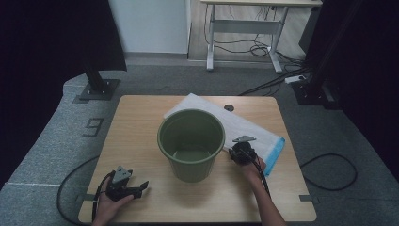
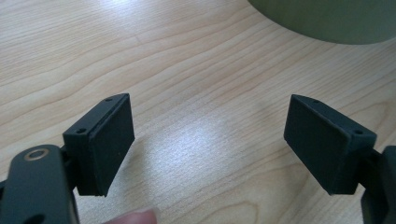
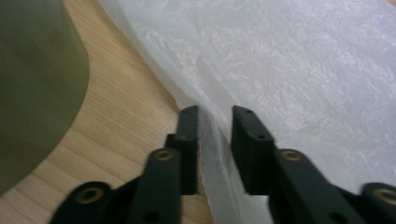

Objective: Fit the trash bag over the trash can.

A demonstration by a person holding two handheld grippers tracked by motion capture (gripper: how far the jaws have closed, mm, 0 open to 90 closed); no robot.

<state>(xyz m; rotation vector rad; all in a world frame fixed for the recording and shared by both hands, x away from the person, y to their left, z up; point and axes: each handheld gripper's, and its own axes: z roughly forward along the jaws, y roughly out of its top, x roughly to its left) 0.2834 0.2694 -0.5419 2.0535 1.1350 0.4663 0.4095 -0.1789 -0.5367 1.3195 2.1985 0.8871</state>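
- Notably, the right gripper [image 3: 214,116], at 4 o'clock from the green bucket [image 1: 191,141], has its jaws nearly together astride the near edge of the white plastic bag [image 3: 299,70]; a fold of film rises between them, though whether the pads already press it cannot be told.
- Risk: thin, crinkled film may slip out of a shallow bite, or only the top layer may be caught, so the bag would drag rather than lift.
- Risk: the bag runs under or behind the bucket at its 12 to 3 o'clock side; which one cannot be told. A sideways pull could nudge or tip the light, empty bucket.
- Left gripper [image 2: 210,140] rests at 7 o'clock on the wooden table [image 1: 141,117], jaws spread wide over bare wood and holding nothing; it is well apart from the bucket and so cannot steady it.
- Materials: bucket is matt olive plastic, tapered, with a rolled rim; bag is translucent white with a blue strip [image 1: 276,153] at its 4 o'clock end; table is pale, smooth-grained laminate; pads are flat, black and rubbery.
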